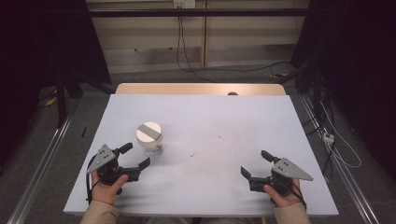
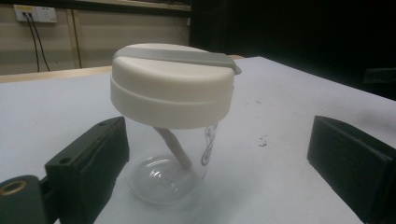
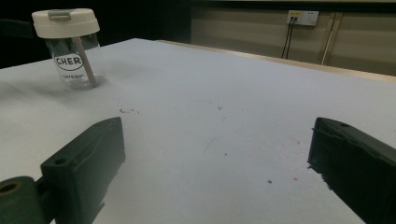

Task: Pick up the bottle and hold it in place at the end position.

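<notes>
- Cup (image 1: 150, 138) stood upright on the worktop (image 1: 224, 126), left of centre in the high view, lid (image 1: 149, 132) on.
- Left hand-held gripper (image 1: 134, 156) sat just below-left of the cup, jaws spread; in the left gripper view they flanked the cup (image 2: 170, 140) without gripping it.
- Right hand-held gripper (image 1: 255, 164) at lower right, jaws spread, nothing between them, well apart from the cup.
- Judgement: grasp not yet made; closing and handling remained.
- Clear cup held a pale straw (image 2: 173, 148), no visible liquid.

Clear cup (image 1: 150, 140), cream lid on, upright, table's left
</notes>
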{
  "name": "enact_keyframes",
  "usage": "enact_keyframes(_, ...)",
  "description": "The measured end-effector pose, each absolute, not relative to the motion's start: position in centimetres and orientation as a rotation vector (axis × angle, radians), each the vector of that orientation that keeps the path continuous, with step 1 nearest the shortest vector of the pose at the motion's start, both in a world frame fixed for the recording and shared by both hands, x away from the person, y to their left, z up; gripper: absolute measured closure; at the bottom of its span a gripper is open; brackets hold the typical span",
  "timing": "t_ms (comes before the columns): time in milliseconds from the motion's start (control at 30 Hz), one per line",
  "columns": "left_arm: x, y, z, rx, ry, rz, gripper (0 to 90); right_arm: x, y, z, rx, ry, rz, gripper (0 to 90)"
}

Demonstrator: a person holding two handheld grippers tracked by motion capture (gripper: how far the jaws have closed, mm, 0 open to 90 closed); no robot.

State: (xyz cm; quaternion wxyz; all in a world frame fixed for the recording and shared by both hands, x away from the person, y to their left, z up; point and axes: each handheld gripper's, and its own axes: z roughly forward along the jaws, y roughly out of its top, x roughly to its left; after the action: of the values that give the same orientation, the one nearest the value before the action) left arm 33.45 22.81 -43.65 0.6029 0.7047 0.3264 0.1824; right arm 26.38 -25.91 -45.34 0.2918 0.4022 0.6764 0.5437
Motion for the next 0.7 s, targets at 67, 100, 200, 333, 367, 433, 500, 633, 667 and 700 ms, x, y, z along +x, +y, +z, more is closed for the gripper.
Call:
enact_keyframes(67,33.4,22.8,-43.7,1.632,0.76,0.419,5.1,26.4,-25.9,-45.3,1.073,1.802,1.452,3.3)
enact_keyframes(100,33.4,22.8,-43.7,1.633,0.759,0.419,5.1,26.4,-25.9,-45.3,1.069,1.803,1.453,3.3)
enact_keyframes(200,33.5,22.7,-43.7,1.639,0.761,0.421,4.9,26.5,-25.8,-45.3,1.067,1.803,1.453,3.3)
enact_keyframes(333,33.6,22.4,-43.7,1.633,0.763,0.436,4.2,26.5,-25.7,-45.3,1.061,1.806,1.452,3.3)
enact_keyframes(367,33.6,22.4,-43.7,1.633,0.763,0.436,3.9,26.5,-25.7,-45.3,1.061,1.806,1.452,3.3)
enact_keyframes(433,33.9,22.2,-43.7,1.636,0.767,0.439,3.8,26.5,-25.7,-45.4,1.063,1.807,1.45,3.2)
enact_keyframes(500,34.1,22.1,-43.8,1.632,0.774,0.432,3.8,26.5,-25.7,-45.4,1.062,1.807,1.449,3.2)
enact_keyframes(633,34.3,21.9,-43.9,1.649,0.781,0.448,3.8,26.5,-25.6,-45.3,1.058,1.809,1.45,3.2)
enact_keyframes(667,34.4,21.9,-44.0,1.656,0.79,0.457,3.8,26.5,-25.6,-45.3,1.058,1.808,1.451,3.2)
enact_keyframes(700,34.5,21.8,-44.0,1.654,0.802,0.459,3.8,26.5,-25.6,-45.3,1.057,1.808,1.454,3.2)
